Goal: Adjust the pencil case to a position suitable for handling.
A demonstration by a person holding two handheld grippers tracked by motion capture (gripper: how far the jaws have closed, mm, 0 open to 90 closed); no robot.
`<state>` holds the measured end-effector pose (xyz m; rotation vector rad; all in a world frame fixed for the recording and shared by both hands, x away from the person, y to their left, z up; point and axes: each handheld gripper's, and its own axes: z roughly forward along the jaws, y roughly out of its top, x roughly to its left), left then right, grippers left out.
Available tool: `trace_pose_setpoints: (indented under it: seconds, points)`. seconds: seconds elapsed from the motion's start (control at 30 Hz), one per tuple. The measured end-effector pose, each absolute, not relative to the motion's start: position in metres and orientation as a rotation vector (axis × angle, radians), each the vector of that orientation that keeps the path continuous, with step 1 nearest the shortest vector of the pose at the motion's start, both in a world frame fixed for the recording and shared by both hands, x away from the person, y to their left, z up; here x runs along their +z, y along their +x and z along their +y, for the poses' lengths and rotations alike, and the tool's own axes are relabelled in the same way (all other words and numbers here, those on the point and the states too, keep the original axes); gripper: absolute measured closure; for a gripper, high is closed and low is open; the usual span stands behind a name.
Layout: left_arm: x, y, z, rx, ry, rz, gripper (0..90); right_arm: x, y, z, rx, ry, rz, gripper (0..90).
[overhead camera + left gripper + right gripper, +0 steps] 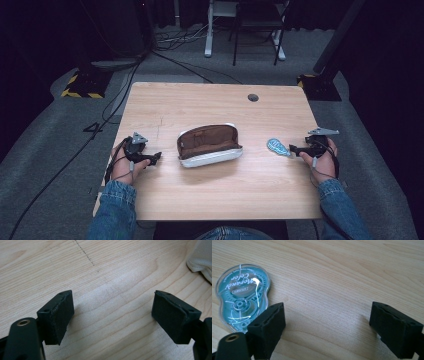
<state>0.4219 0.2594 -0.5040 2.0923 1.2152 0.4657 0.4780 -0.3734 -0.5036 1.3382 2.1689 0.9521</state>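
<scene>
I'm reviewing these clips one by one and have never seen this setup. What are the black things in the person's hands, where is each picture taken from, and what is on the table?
There is no robot here. A person sits at a wooden table and holds a two-jaw tool in each hand: the left hand-held gripper and the right hand-held gripper.

The wide picture comes from a fixed camera overhead; the forearms enter from the bottom. The other two come from small cameras riding on each gripper, looking out between its two black jaws.

On the table lies an open pencil case, white outside and brown inside, and a teal correction tape dispenser. The right gripper view shows that dispenser beside one jaw, not between the two.

Both grippers are open and hold nothing.
</scene>
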Motion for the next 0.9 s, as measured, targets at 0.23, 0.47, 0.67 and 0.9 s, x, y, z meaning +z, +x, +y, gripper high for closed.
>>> trace_pose_setpoints:
  seconds: [0.23, 0.47, 0.67, 0.9]
  points:
    - [-0.500, 0.420, 0.262, 0.441, 2.055, 1.252, 23.9, -0.504, 0.478, -0.374, 0.952, 1.334, 2.171, 13.6]
    - [-0.476, 0.419, 0.257, 0.455, 2.039, 1.210, 26.0, -0.504, 0.478, -0.373, 0.952, 1.336, 2.172, 13.6]
    - [-0.457, 0.415, 0.247, 0.465, 2.040, 1.156, 26.8, -0.504, 0.478, -0.373, 0.952, 1.335, 2.172, 13.6]
    - [-0.436, 0.412, 0.233, 0.471, 2.028, 1.087, 26.0, -0.504, 0.477, -0.374, 0.953, 1.325, 2.177, 13.8]
